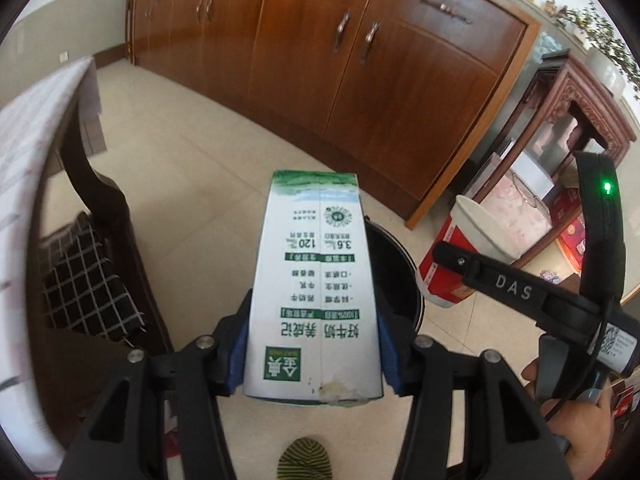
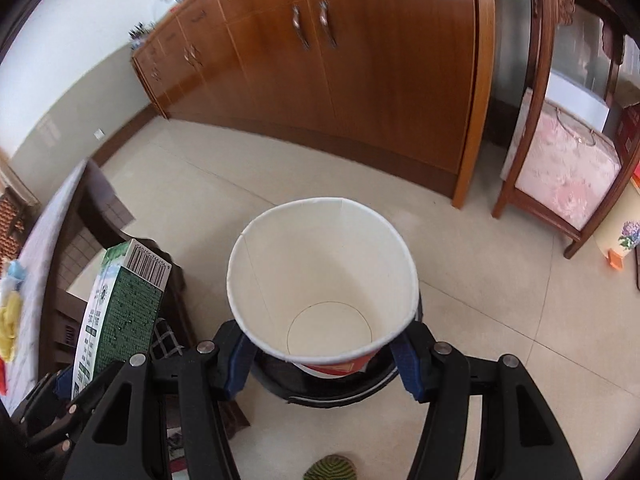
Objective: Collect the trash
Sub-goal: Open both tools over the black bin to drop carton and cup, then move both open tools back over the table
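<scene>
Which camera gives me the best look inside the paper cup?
The right wrist view: the paper cup, held in the right gripper, faces the lens mouth-on, showing its bare white interior and bottom. The left wrist view shows only its rim and red outer wall from the side.

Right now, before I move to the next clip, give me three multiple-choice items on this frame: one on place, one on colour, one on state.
1. Where is the black bin?
A. On the floor under both held items
B. On the sideboard
C. On the chair

2. What colour is the paper cup inside?
A. Green
B. White
C. Black

3. What is the left gripper doing?
A. Open and empty
B. Shut on the cup
C. Shut on the milk carton

Answers: 1 A, its rim shows below carton and cup; 2 B, the right wrist view looks into a white interior; 3 C, blue pads press both carton sides, while the right gripper holds the cup.
</scene>
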### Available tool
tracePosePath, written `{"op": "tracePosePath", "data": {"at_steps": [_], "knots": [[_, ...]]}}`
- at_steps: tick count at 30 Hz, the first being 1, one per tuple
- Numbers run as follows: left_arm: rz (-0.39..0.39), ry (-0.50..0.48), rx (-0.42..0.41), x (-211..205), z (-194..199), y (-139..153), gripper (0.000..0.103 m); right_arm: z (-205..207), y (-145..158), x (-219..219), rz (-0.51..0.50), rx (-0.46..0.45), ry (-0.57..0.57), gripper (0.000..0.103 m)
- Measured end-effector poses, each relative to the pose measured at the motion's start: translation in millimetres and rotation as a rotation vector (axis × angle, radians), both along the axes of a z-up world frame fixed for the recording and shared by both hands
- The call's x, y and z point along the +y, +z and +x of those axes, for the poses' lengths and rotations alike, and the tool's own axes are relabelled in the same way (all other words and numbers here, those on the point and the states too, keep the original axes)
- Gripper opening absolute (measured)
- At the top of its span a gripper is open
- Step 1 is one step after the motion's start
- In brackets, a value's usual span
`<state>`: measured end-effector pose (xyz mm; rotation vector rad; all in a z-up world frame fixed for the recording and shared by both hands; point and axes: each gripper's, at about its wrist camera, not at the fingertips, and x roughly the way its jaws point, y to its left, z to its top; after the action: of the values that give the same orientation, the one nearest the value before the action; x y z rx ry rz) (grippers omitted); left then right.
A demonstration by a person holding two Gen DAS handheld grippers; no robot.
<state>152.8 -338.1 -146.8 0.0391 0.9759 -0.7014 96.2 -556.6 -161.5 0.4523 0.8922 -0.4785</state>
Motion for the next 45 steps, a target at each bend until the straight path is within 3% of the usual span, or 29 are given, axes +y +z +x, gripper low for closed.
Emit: {"op": "tracePosePath", "data": {"at_steps": [8,14,17,19,20,23,25,30,38,45], "knots": [[0.051,0.002,0.102,-35,11,-42,0.054,35,-37,-22,0.021,0.121,0.020,0.062],[0.047,0.030,0.173,-49,21,-66,0.055,48,-57,-38,0.042,0.176,-0.002,0.063],[0.044,0.026,0.220,-56,26,-76,0.064,51,-64,-44,0.061,0.183,-0.011,0.065],[0.031,0.044,0.238,-55,30,-77,0.076,50,-65,-48,0.068,0.180,-0.032,0.072],[0.015,0.052,0.239,-54,31,-76,0.077,50,-66,-50,0.075,0.174,-0.038,0.074],[0.003,0.108,0.182,-43,35,-64,0.077,48,-63,-52,0.060,0.168,-0.054,0.078],[0.040,0.155,0.124,-37,37,-55,0.077,45,-59,-52,0.050,0.158,-0.069,0.078],[0.100,0.164,0.080,-32,39,-40,0.077,41,-50,-47,0.004,0.168,-0.080,0.078],[0.092,0.110,-0.034,-12,18,5,0.077,21,-17,-19,-0.029,0.129,-0.093,0.078],[0.024,0.130,-0.135,40,-2,57,0.077,-3,26,29,-0.053,-0.001,-0.047,0.078]]}}
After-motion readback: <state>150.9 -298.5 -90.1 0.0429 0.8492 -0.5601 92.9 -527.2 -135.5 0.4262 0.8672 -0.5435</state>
